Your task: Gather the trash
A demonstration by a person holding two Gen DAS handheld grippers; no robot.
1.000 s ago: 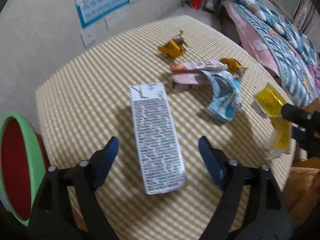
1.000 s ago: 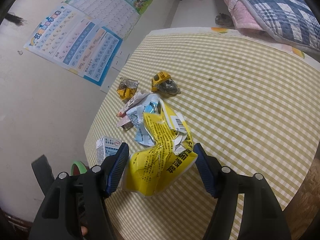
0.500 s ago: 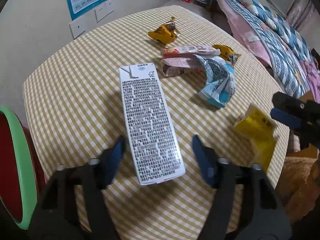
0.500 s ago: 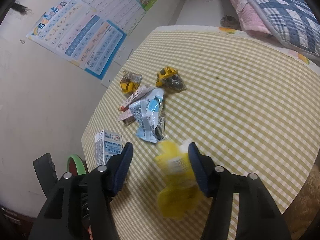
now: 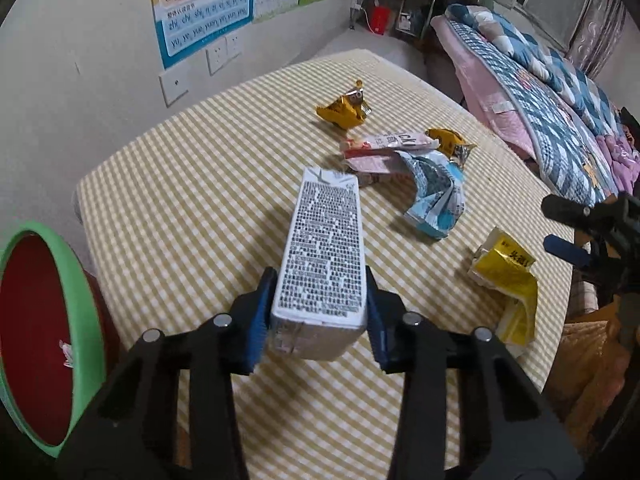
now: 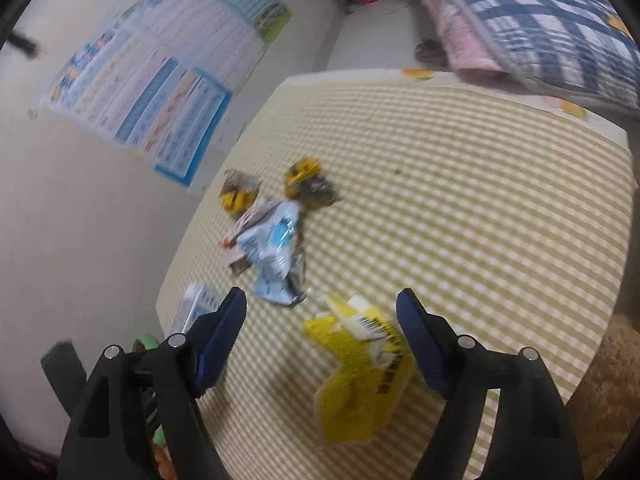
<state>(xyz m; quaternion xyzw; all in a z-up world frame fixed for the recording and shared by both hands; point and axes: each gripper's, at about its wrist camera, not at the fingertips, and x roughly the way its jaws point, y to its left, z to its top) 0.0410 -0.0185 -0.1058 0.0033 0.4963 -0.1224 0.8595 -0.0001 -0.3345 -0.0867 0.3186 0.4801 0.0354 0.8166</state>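
A white carton (image 5: 324, 248) with dense black print lies lengthwise on the checked tablecloth (image 5: 180, 200). My left gripper (image 5: 318, 292) is closing on its near end. Both blue pads press its sides, and that end is tipped up off the cloth. The carton's corner (image 6: 196, 304) shows behind my right gripper's left finger. A crumpled yellow wrapper (image 6: 356, 380) lies loose on the cloth between the fingers of my right gripper (image 6: 320, 304). Its jaws are opening and touch nothing. In the left wrist view the yellow wrapper (image 5: 504, 280) sits near the table's right edge, below the right gripper (image 5: 560, 228).
A red bin with a green rim (image 5: 40, 320) stands off the table's left edge. Mid-table lie a blue-white wrapper (image 5: 436, 196), pink wrappers (image 5: 384, 148) and an orange wrapper (image 5: 344, 110). A bed (image 5: 540, 92) flanks the right side. The wall holds posters.
My left jaws narrowed onto the carton and tipped its near end up. My right gripper let the yellow wrapper fall to the cloth and spread its jaws wider.
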